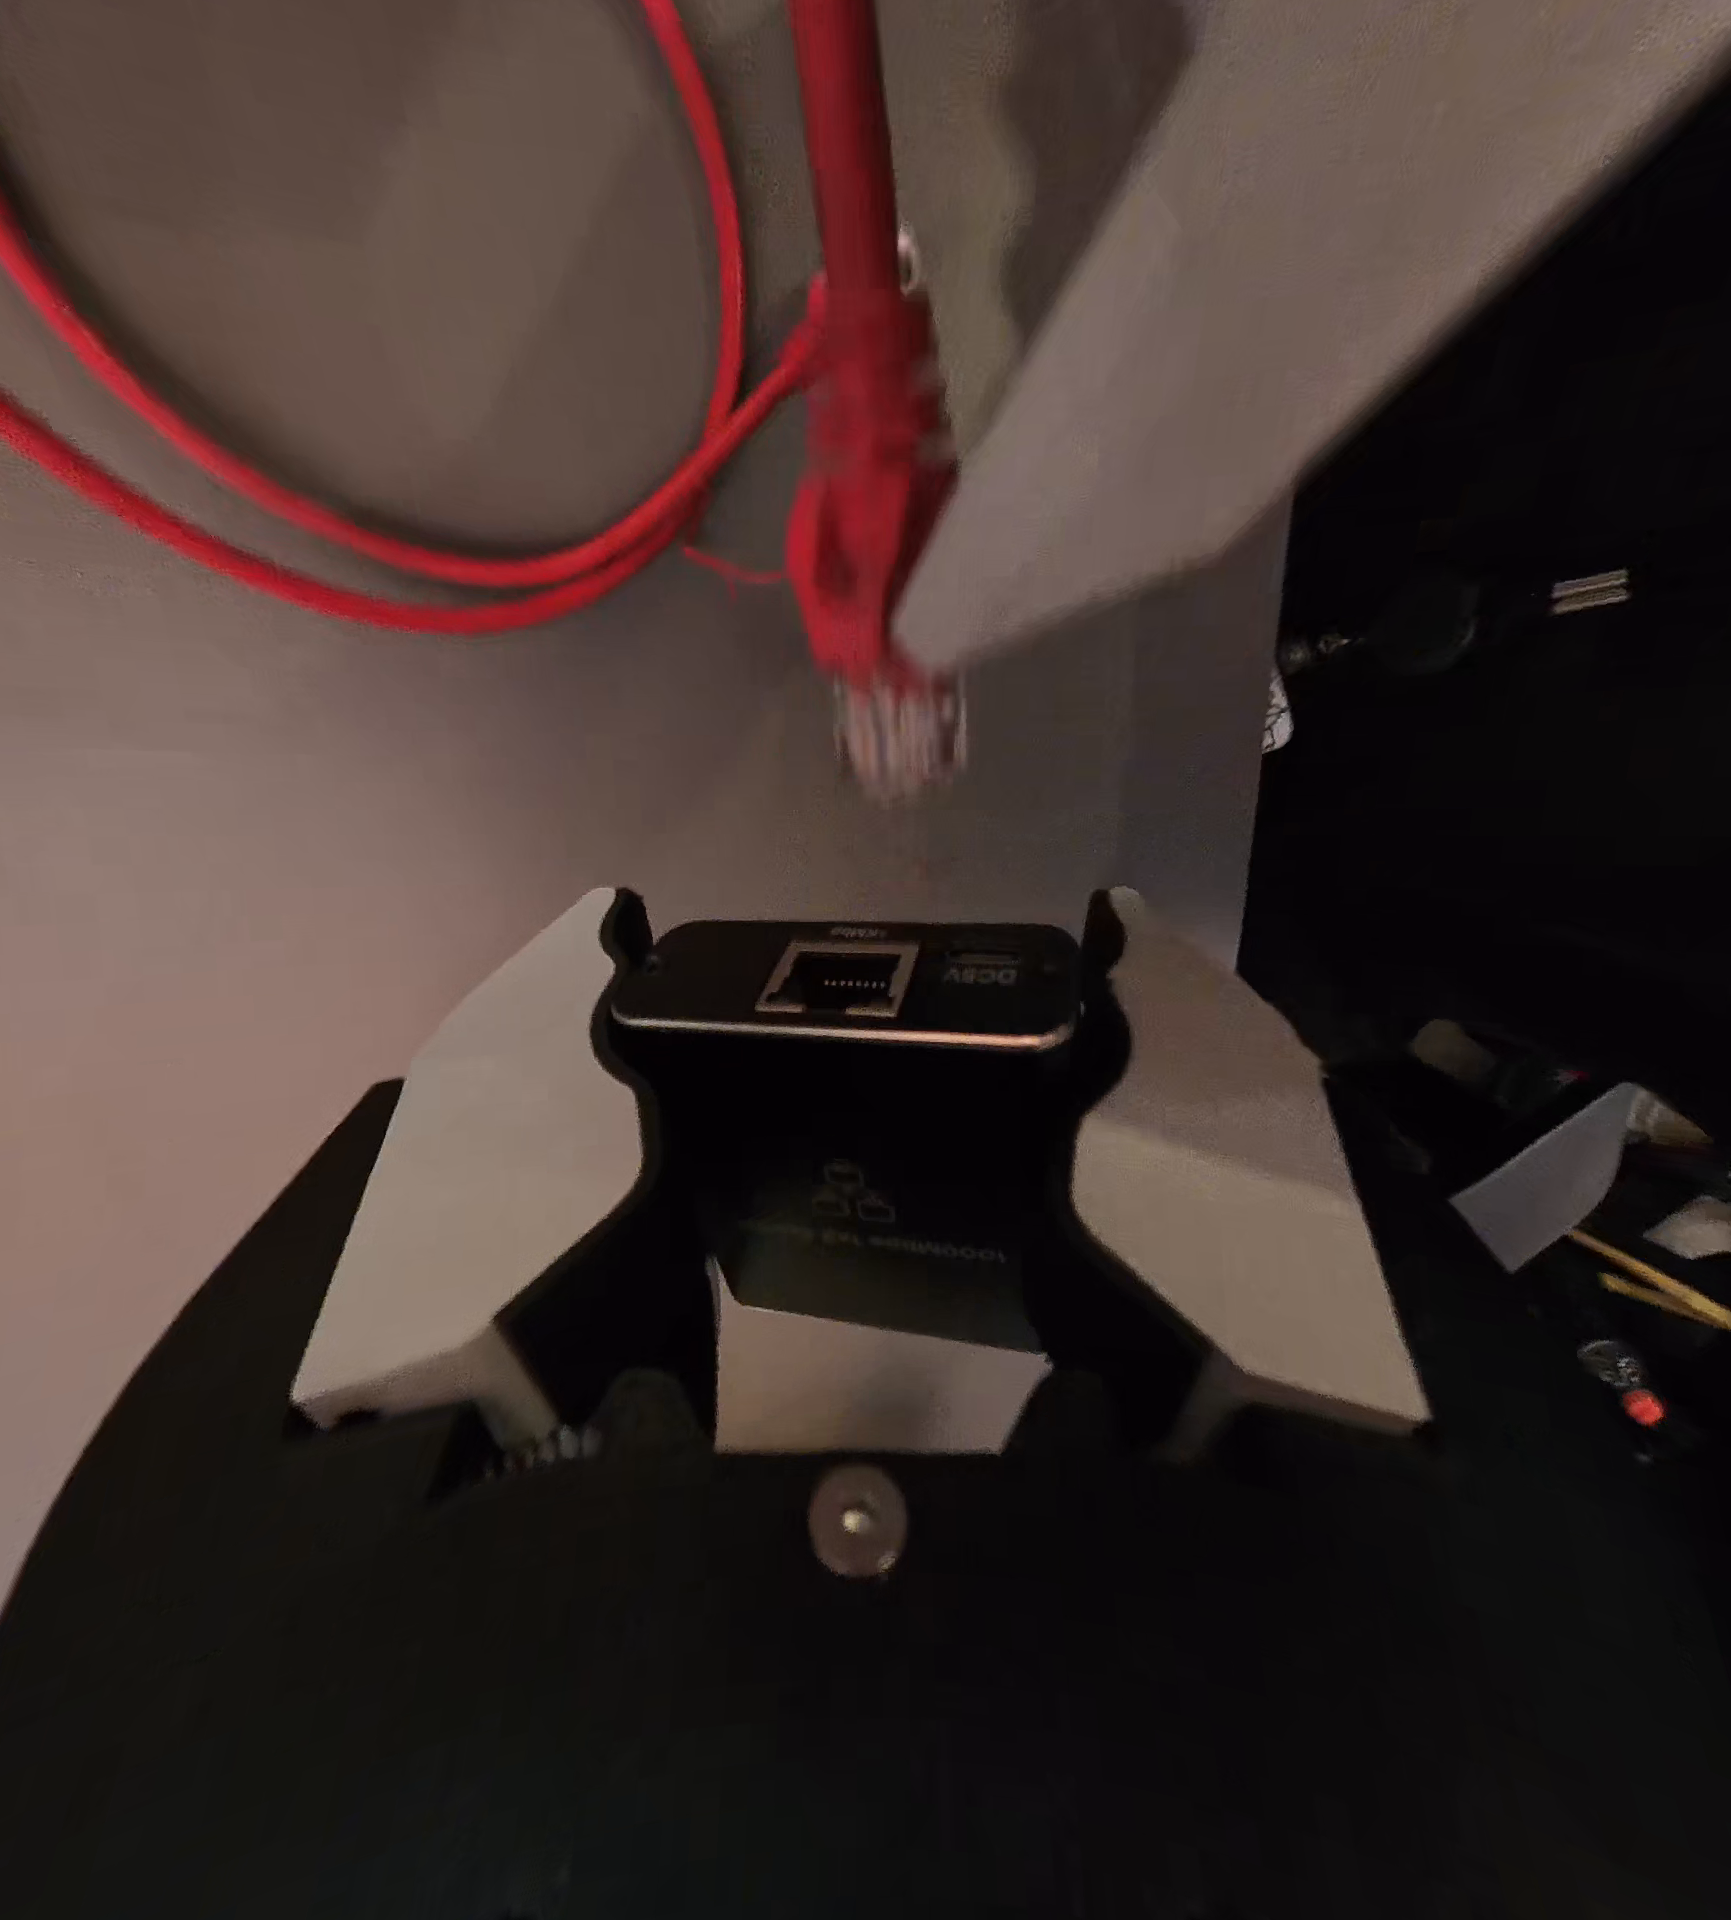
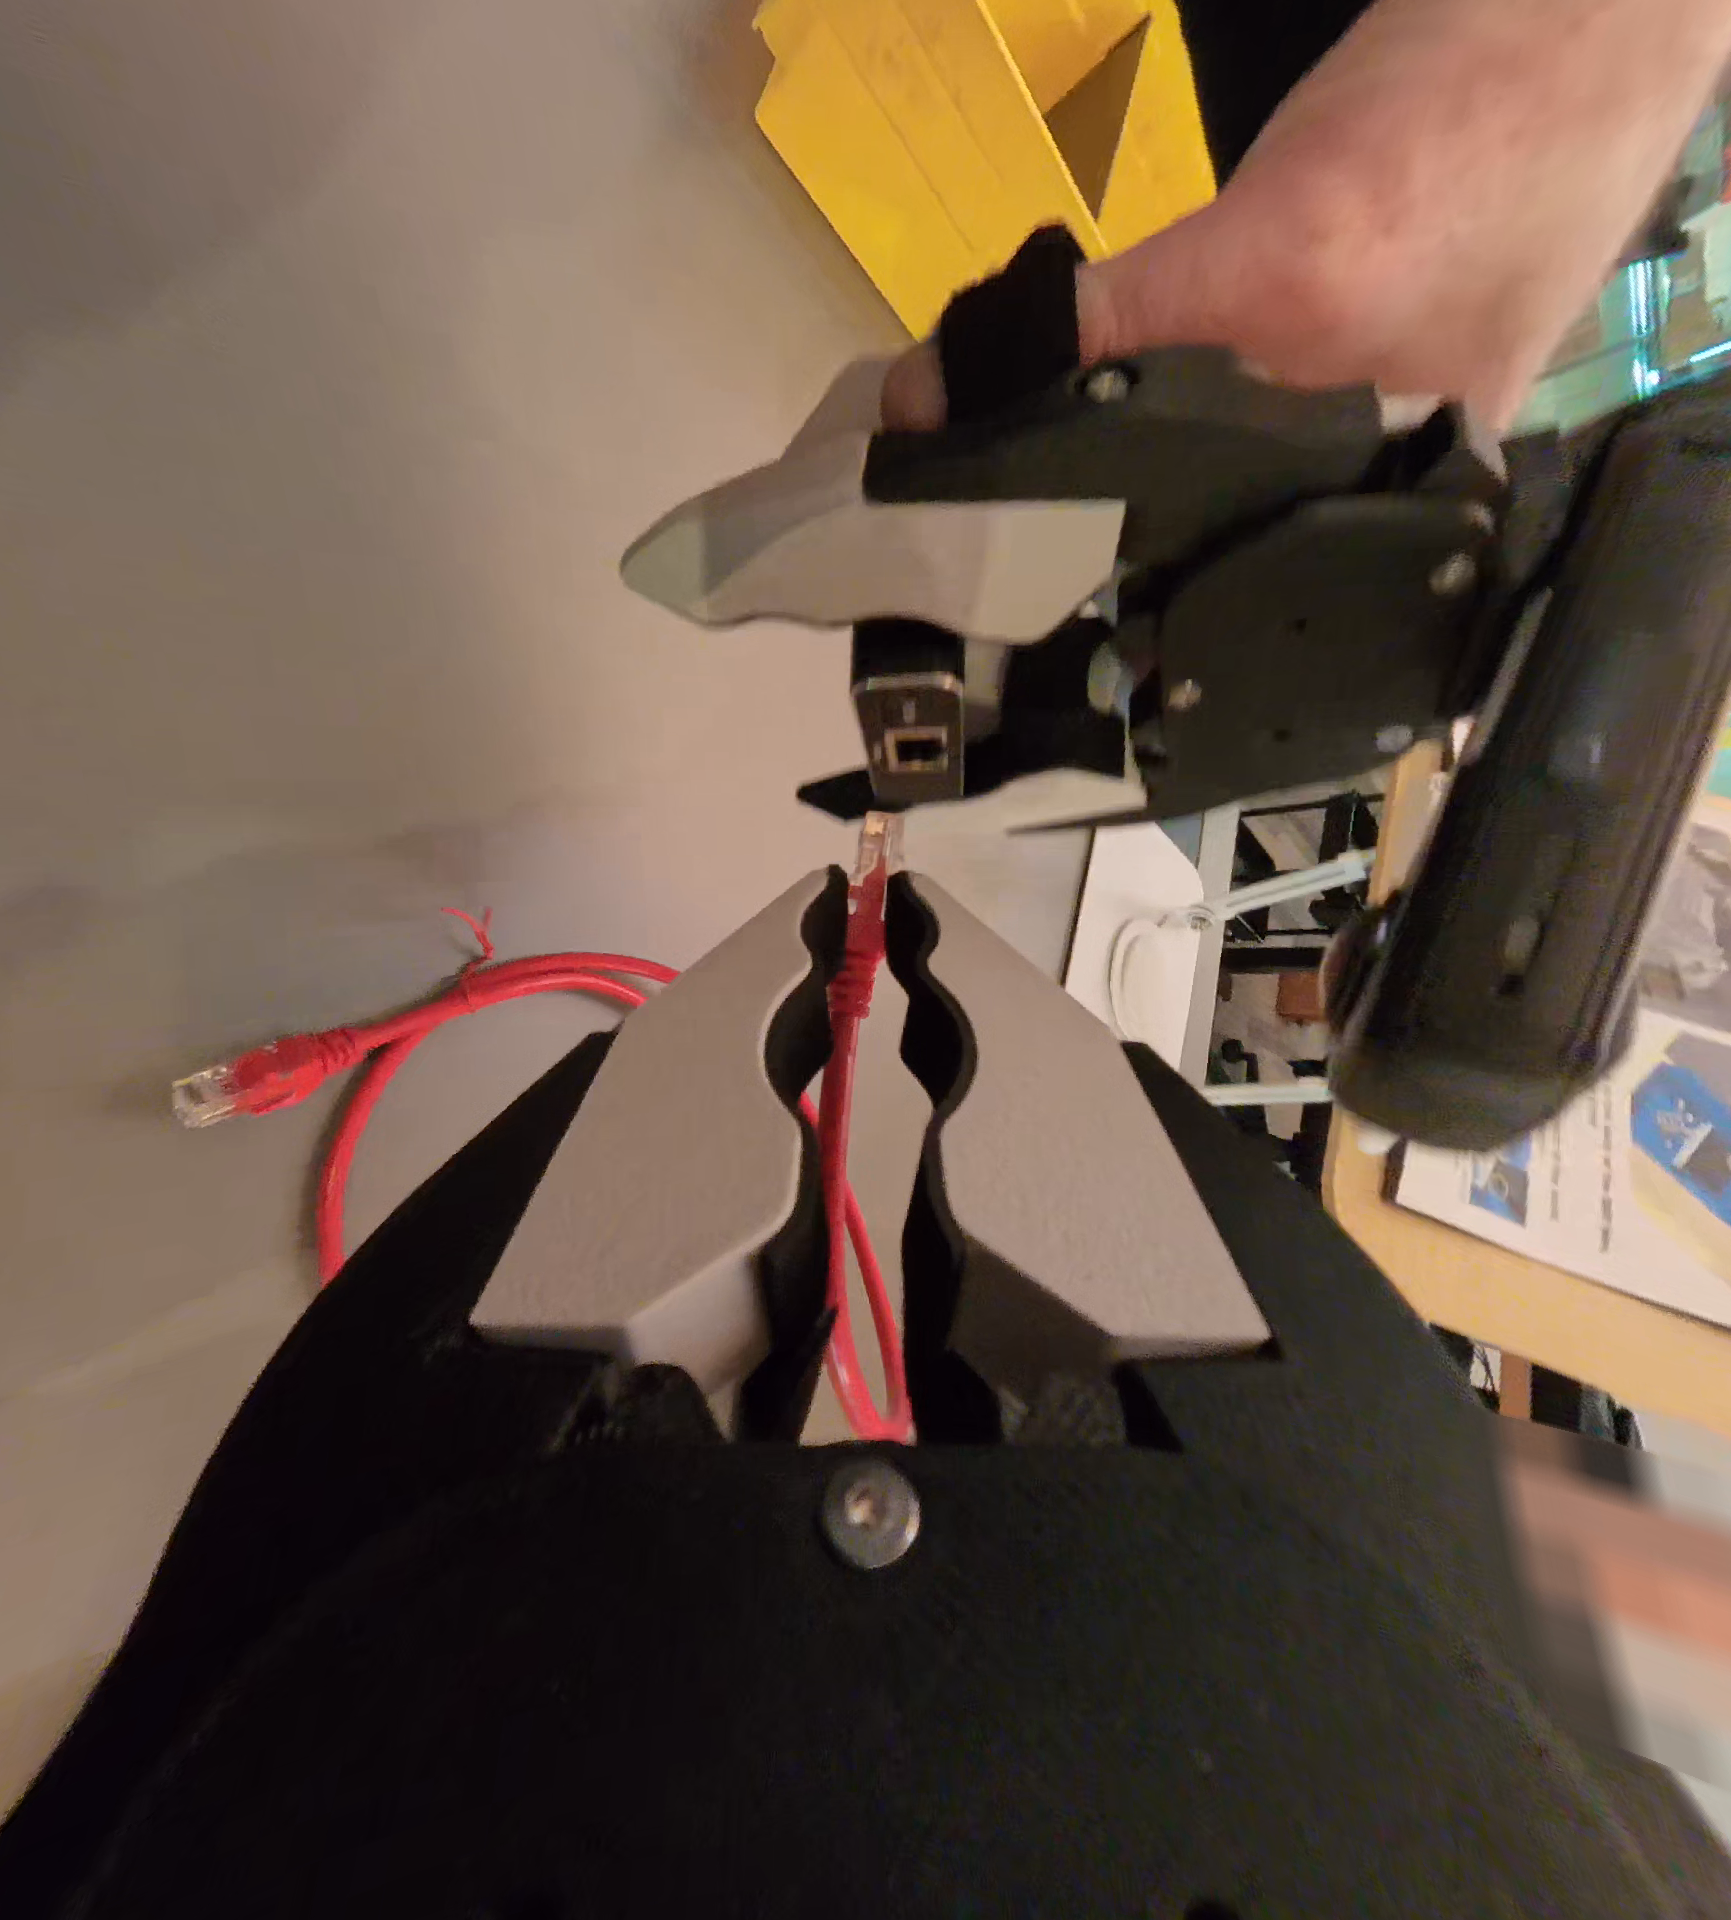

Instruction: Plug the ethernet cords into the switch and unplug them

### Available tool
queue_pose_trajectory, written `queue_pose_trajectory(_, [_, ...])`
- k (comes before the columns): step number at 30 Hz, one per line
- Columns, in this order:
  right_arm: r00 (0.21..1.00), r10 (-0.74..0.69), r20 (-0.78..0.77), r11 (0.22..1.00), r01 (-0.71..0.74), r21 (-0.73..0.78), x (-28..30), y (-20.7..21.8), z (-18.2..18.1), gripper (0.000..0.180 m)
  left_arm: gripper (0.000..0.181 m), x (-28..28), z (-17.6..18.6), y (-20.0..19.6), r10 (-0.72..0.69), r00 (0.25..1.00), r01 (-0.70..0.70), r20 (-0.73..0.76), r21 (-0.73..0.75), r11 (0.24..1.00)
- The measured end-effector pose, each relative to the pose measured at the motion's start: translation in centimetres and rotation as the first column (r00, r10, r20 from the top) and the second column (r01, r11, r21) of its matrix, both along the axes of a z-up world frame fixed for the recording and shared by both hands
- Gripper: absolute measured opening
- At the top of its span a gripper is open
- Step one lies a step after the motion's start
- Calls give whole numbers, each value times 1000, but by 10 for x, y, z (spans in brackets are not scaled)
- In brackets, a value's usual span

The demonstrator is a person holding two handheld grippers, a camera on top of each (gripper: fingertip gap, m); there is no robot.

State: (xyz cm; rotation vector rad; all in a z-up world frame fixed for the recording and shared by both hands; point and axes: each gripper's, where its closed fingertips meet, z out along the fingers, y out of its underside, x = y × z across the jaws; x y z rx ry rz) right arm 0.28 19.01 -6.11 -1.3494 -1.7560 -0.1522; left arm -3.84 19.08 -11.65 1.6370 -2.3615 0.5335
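Note:
My left gripper is shut on a small black switch, its open ethernet port facing forward. My right gripper is shut on the red ethernet cord just behind its clear plug. In the right wrist view the plug tip sits just short of the switch and its port, a small gap between them. In the left wrist view the plug hangs blurred above the port, held by the right gripper's grey fingers. The cord's other plug lies loose on the table.
The cord loops lie on the grey table. A yellow bin stands at the far side. A person's hand holds the left gripper's body. A wooden table with printed sheets is at the right.

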Motion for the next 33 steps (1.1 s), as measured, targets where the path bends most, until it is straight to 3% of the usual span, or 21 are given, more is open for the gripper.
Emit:
queue_pose_trajectory(8, [999,11,-42,999,-12,-43,-6,-7,-2,8,79,-10,-8,16,63,996,-68,64,80,994])
queue_pose_trajectory(11, [999,-39,-36,997,36,-69,-1,-8,-11,28,79,-18,-19,15,112,989,-120,96,83,989])
queue_pose_trajectory(16, [976,-121,-183,987,100,-123,16,-15,13,37,79,-33,-43,15,187,970,-210,155,143,967])
queue_pose_trajectory(19, [943,-242,-229,966,214,-142,39,-9,26,34,79,-35,-55,7,218,955,-247,203,131,960])
queue_pose_trajectory(23, [897,-304,-322,946,242,-217,52,-12,35,34,79,-34,-68,6,244,935,-293,257,172,941])
queue_pose_trajectory(27, [871,-479,-109,868,451,-208,89,4,4,34,79,-28,-69,4,264,905,-336,333,179,925])
queue_pose_trajectory(31, [831,-546,102,787,551,-279,99,16,-38,35,79,-23,-75,4,278,882,-372,380,203,906])
queue_pose_trajectory(33, [787,-572,231,744,617,-259,107,28,-58,46,79,-23,-79,4,283,873,-390,398,219,894])
